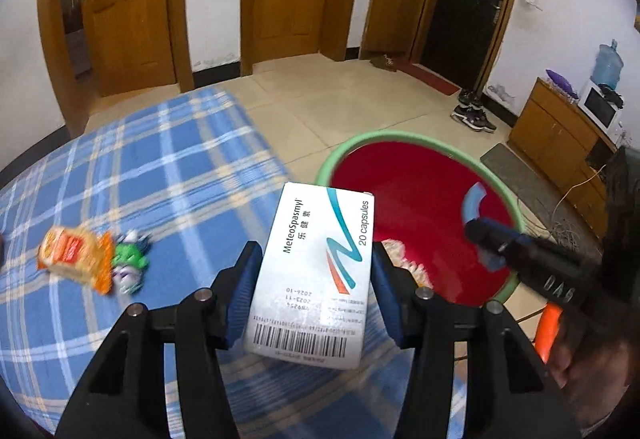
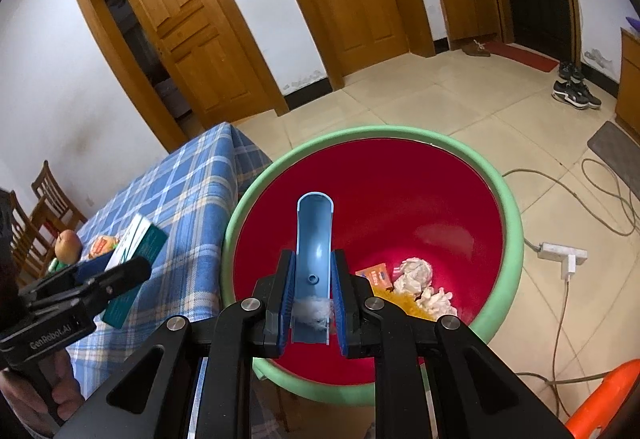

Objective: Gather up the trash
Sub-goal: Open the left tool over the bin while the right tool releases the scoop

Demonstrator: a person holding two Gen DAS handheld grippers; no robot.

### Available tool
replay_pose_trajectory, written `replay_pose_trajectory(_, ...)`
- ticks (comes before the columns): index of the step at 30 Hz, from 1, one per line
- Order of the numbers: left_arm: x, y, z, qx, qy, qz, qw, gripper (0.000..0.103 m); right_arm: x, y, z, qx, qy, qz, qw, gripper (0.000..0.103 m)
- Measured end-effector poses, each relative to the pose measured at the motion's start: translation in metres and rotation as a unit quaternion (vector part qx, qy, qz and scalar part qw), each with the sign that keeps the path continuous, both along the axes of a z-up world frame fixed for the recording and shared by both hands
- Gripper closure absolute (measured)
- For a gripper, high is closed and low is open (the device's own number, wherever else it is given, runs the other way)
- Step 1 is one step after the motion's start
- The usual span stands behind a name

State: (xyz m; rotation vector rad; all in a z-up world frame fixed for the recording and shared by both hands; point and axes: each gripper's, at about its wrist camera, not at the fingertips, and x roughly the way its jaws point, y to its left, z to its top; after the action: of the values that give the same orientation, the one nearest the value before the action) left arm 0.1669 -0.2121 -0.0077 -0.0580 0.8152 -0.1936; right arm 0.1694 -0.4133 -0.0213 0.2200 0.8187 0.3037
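On the left of the blue plaid tablecloth (image 1: 120, 175) lie a crumpled orange snack wrapper (image 1: 76, 255) and, touching it, a small green and white wrapper (image 1: 130, 265) — both blurred. The left gripper (image 1: 314, 279) holds a white cardboard medicine box printed "MeteoSpasmyl 20 capsules" (image 1: 312, 275), its blue pads pressed against the box's two long sides, above the table's edge just beside the bin. To the right stands a round red bin with a pale green rim (image 2: 514, 215), close against the table; crumpled white tissues (image 2: 416, 273), a small orange packet (image 2: 376, 275) and some yellow scraps lie at its bottom. The right gripper (image 2: 314, 291) hangs over the bin's near side — its jaws pinch a curved light-blue plastic channel piece (image 2: 315, 235) with a white fluffy tuft (image 2: 314, 309) stuck near its lower end.
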Motion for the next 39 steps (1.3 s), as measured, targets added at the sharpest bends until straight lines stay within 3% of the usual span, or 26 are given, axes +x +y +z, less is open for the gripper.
replay_pose_trajectory(15,0.023,-0.063,-0.018,-0.017,0.029,-0.043,0.9985,0.048,0.0,-0.024,-0.002,0.025,0.009,-0.024,0.999,0.085)
replay_pose_trajectory(16,0.024,-0.064,-0.019,-0.014,0.03,-0.043,0.9985,0.047,-0.001,-0.024,-0.002,0.024,0.008,-0.024,0.999,0.085)
replay_pose_trajectory(19,0.025,-0.068,-0.02,0.009,0.03,-0.033,0.999,0.031,-0.001,-0.025,-0.003,0.026,0.011,-0.028,0.999,0.084)
replay_pose_trajectory(23,0.027,-0.064,-0.023,0.006,0.029,-0.025,0.9993,0.019,0.0,-0.028,-0.004,0.025,0.016,-0.034,0.999,0.084)
replay_pose_trajectory(32,0.027,-0.06,-0.025,0.0,0.033,-0.023,0.9992,0.018,0.003,-0.027,-0.005,0.02,0.018,-0.032,0.999,0.084)
replay_pose_trajectory(35,0.028,-0.057,-0.024,0.0,0.032,-0.021,0.9992,0.018,0.003,-0.027,-0.005,0.009,0.018,-0.041,0.999,0.073)
replay_pose_trajectory(39,0.028,-0.054,-0.023,-0.005,0.032,-0.02,0.9993,0.018,0.005,-0.031,-0.008,0.001,0.024,-0.059,0.998,0.048)
